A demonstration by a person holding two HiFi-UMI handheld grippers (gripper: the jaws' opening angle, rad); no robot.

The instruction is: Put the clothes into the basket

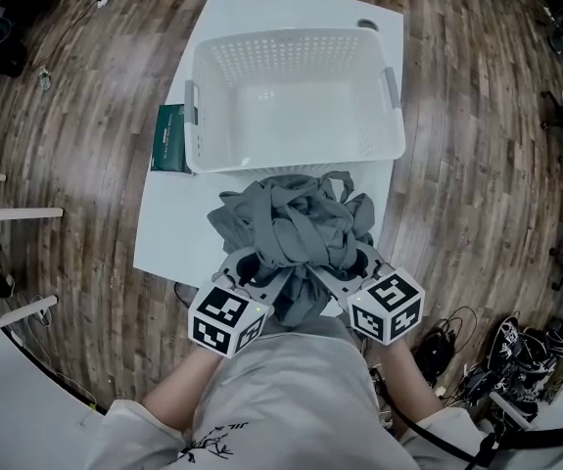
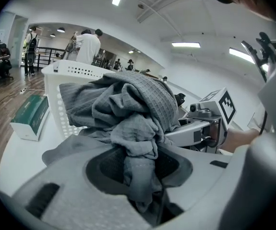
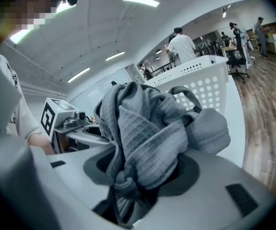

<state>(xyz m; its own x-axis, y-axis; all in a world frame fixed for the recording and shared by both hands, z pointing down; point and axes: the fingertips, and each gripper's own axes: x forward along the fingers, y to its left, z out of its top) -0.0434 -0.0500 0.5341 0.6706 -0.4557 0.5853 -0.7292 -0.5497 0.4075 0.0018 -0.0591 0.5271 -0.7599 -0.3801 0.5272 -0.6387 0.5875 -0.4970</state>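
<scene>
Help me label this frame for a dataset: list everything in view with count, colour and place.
basket: one, white, perforated, empty, on the table's far half
clothes: one bundle, grey, held just short of the basket's near rim
table: one, white, standing on the floor
box: one, dark green, on the table beside the basket's left side
floor: one, brown wood planks, all round the table
cables and gear: one heap, dark, on the floor at lower right
left tongs: one, grey, shut on the clothes
right tongs: one, grey, shut on the clothes
person's shirt: one, pale, at the bottom edge
</scene>
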